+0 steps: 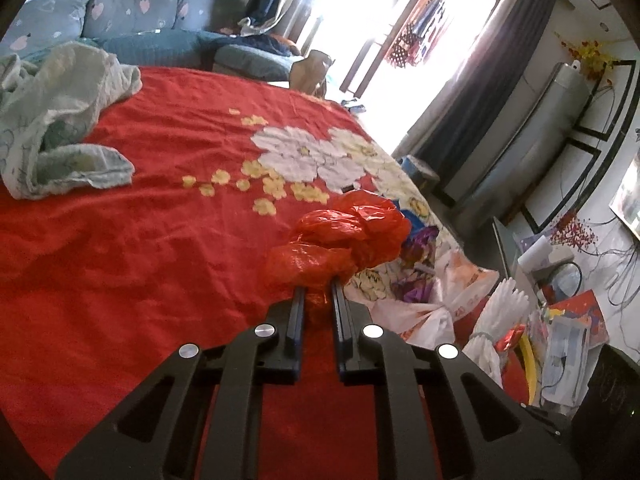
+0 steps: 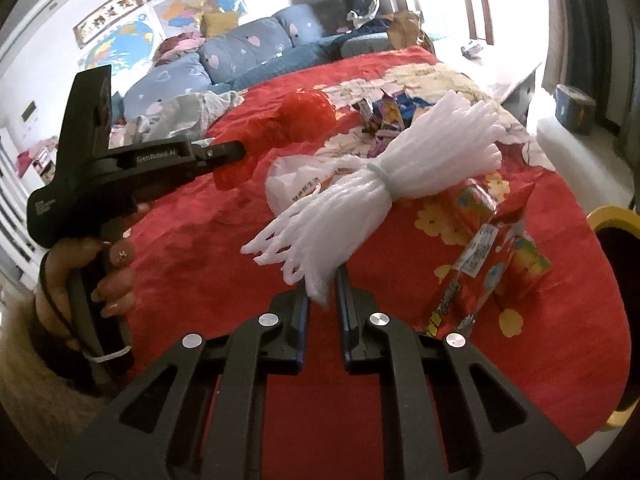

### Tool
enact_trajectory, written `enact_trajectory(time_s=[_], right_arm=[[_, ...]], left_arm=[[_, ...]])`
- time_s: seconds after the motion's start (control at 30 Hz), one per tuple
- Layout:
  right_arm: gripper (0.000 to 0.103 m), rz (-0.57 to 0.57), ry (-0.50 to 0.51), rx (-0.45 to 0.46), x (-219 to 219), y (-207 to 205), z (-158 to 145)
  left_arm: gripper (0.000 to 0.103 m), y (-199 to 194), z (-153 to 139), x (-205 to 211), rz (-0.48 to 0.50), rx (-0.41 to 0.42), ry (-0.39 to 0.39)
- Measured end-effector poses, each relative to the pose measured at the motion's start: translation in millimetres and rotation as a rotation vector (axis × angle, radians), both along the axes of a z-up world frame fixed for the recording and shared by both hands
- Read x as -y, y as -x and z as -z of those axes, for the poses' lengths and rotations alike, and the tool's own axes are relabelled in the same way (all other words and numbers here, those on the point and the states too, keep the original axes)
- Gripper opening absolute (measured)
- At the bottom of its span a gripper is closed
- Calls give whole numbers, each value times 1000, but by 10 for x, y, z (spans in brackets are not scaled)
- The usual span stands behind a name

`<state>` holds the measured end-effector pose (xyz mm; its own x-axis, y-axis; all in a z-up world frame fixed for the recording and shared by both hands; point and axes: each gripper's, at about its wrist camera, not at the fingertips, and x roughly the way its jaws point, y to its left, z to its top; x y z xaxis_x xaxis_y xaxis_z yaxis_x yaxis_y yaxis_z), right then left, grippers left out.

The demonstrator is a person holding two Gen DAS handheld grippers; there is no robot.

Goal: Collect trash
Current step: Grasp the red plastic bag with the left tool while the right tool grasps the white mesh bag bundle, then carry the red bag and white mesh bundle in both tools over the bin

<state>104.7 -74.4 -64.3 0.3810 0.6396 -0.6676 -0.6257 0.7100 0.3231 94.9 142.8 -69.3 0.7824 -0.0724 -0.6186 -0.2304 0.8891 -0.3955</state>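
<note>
My left gripper [image 1: 319,286] is shut on a crumpled red plastic bag [image 1: 344,236], which bulges up just beyond its fingertips above the red flowered bedspread [image 1: 140,240]. From the right wrist view the left gripper [image 2: 236,148] shows side-on, held by a hand [image 2: 116,280], with the red plastic bag [image 2: 296,120] at its tip. My right gripper [image 2: 323,280] is shut on the near end of a white foam net bundle [image 2: 360,184] tied with a band in the middle. The white foam net bundle [image 1: 496,312] also shows low right in the left wrist view.
More litter lies on the bed: a white plastic bag [image 2: 292,180], colourful wrappers [image 2: 384,116] and a red snack packet [image 2: 488,252]. A pale rumpled cloth [image 1: 60,120] lies at far left. Blue pillows [image 2: 240,52] line the head. A yellow-rimmed bin [image 2: 616,220] stands at right.
</note>
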Motion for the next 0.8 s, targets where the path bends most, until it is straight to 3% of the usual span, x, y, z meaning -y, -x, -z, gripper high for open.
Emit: enact_trajectory(time_s=[0.8], right_arm=[[6,25,-30,82,281,3,-315]], left_arm=[[11,168,-515,264,61,115,-35]])
